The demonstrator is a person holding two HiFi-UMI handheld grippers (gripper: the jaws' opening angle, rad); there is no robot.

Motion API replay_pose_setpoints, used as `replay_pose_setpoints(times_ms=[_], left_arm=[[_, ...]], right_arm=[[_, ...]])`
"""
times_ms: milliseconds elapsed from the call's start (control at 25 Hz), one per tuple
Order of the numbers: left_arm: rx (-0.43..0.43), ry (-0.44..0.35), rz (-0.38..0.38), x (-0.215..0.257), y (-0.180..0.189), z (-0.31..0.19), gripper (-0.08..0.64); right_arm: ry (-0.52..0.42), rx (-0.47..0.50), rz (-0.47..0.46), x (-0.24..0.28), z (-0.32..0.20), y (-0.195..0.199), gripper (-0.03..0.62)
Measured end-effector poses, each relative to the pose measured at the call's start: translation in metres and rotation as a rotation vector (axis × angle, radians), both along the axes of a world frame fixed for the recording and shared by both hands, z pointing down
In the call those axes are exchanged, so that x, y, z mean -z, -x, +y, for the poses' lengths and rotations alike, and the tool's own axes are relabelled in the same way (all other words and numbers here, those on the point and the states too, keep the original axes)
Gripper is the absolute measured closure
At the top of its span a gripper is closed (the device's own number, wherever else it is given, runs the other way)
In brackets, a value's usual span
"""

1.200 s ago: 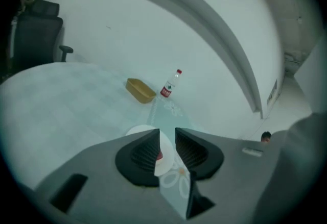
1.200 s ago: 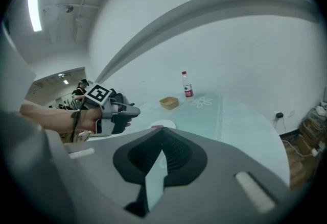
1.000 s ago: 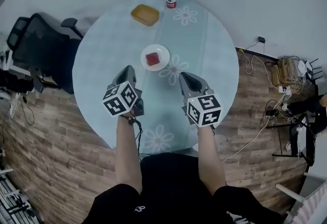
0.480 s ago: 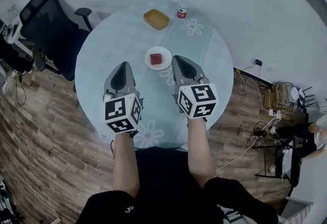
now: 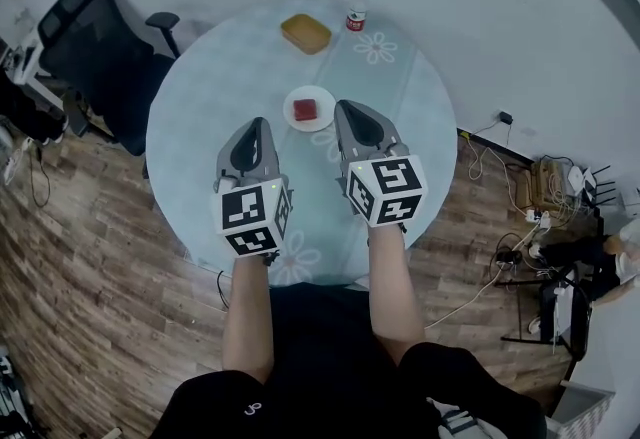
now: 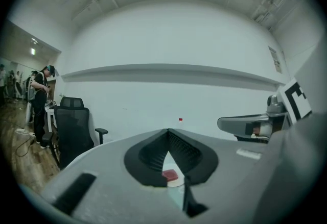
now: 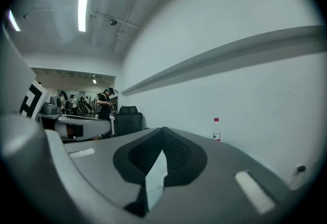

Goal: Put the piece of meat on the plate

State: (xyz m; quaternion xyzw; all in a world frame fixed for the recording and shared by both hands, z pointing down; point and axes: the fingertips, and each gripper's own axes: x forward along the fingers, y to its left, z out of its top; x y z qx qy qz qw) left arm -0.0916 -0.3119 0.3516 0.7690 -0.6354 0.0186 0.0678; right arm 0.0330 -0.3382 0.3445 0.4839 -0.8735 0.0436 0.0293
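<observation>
Raised clear of the table (image 5: 195, 117) now, left gripper (image 5: 256, 124) and right gripper (image 5: 351, 109) both pressed together and empty, meat (image 5: 305, 109) on plate (image 5: 294, 120) just on their far side, job seemingly done.

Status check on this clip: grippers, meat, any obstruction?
Left gripper and right gripper both shut, empty, over the table. Meat sits on the plate. Nothing in the way.
</observation>
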Motion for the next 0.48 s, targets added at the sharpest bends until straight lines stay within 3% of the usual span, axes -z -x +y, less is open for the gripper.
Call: replay_pose_setpoints(times_ms=[480], left_arm=[[0.030, 0.058, -0.005, -0.021, 0.023, -0.010, 0.563]], right_arm=[[0.018, 0.038, 0.011, -0.015, -0.009, 0.029, 0.582]])
